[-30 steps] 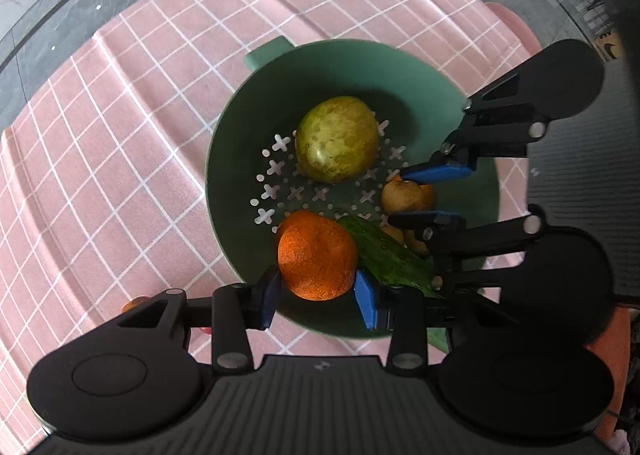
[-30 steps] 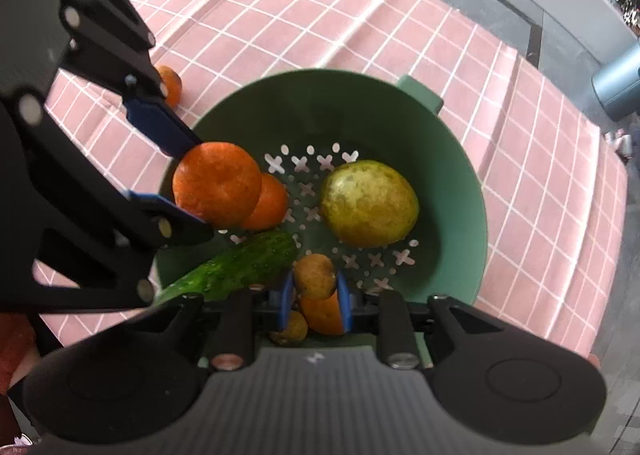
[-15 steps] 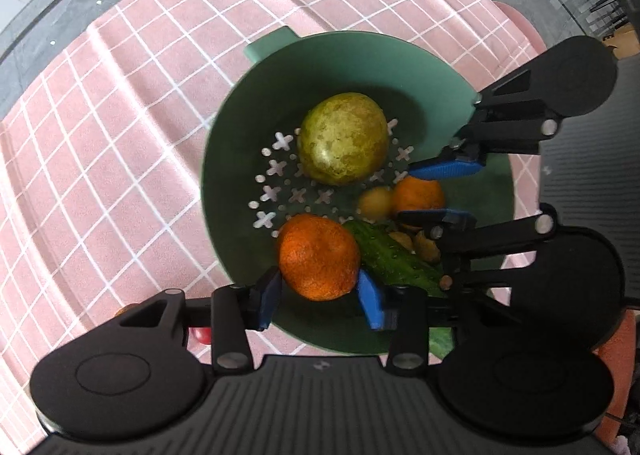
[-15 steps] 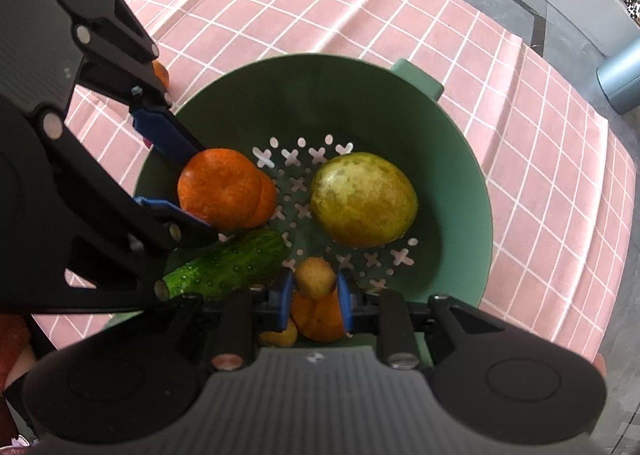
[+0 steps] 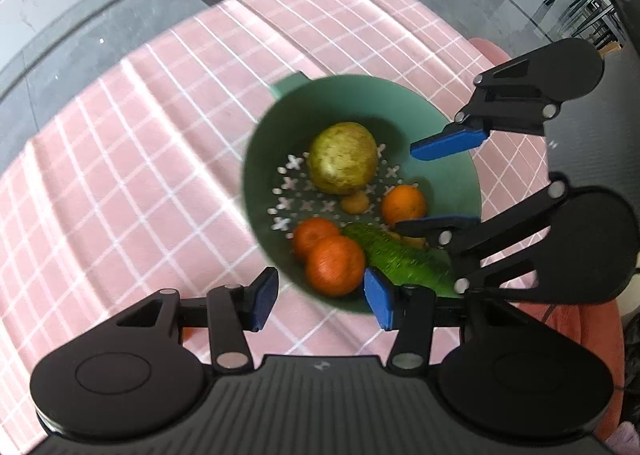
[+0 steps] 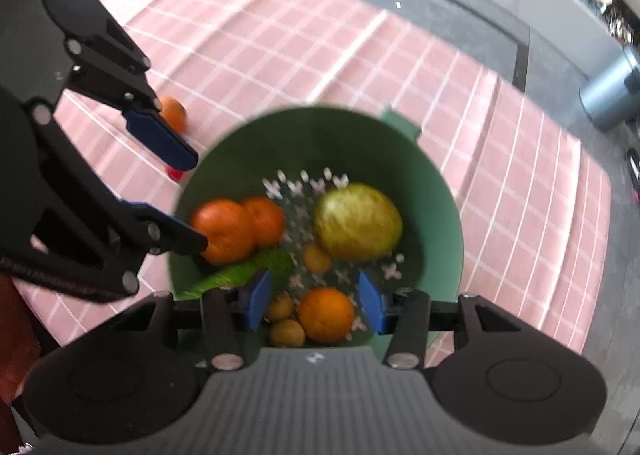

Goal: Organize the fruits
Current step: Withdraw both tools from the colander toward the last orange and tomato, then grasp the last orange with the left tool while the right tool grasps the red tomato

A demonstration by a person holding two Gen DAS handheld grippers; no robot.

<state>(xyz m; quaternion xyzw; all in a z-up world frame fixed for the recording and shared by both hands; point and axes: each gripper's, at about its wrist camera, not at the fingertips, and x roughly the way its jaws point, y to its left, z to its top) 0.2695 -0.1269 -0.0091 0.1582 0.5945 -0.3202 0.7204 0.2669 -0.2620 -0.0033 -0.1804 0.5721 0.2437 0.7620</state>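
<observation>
Fruit fills the green colander (image 5: 352, 95), which sits on a pink checked tablecloth (image 5: 140, 143) over a grey floor. Inside lie a big yellow-green pear-like fruit (image 5: 343, 158), two oranges pressed together (image 5: 324, 255) on the side nearer the left gripper, a third orange (image 5: 403, 205) by itself, a cucumber (image 5: 396, 261) lying along the near wall, and a few small brown fruits (image 5: 355, 202) scattered over the cross-shaped drain holes. Both tools hang above the bowl with nothing between their blue pads. The left gripper (image 5: 320, 297) has its jaws spread wide, one pad out over the cloth and the other over the colander's rim beside the cucumber. The right gripper (image 6: 316, 301) is likewise spread open, and the lone orange (image 6: 326, 314) with two small brown fruits (image 6: 284, 321) lies below the gap, untouched as far as I can see. Each gripper reaches into the other's picture from the side and covers part of the bowl's edge. The right wrist view shows a stray orange (image 6: 174, 114) and something small and red (image 6: 175, 173) out on the cloth beyond the colander, partly behind the left tool's blue finger; the left wrist view shows only a sliver of orange there. That view catches a pink seat (image 5: 490, 51) past the table, while a grey bin (image 6: 610, 99) stands off on the floor in the right view. Everything is a little blurred.
</observation>
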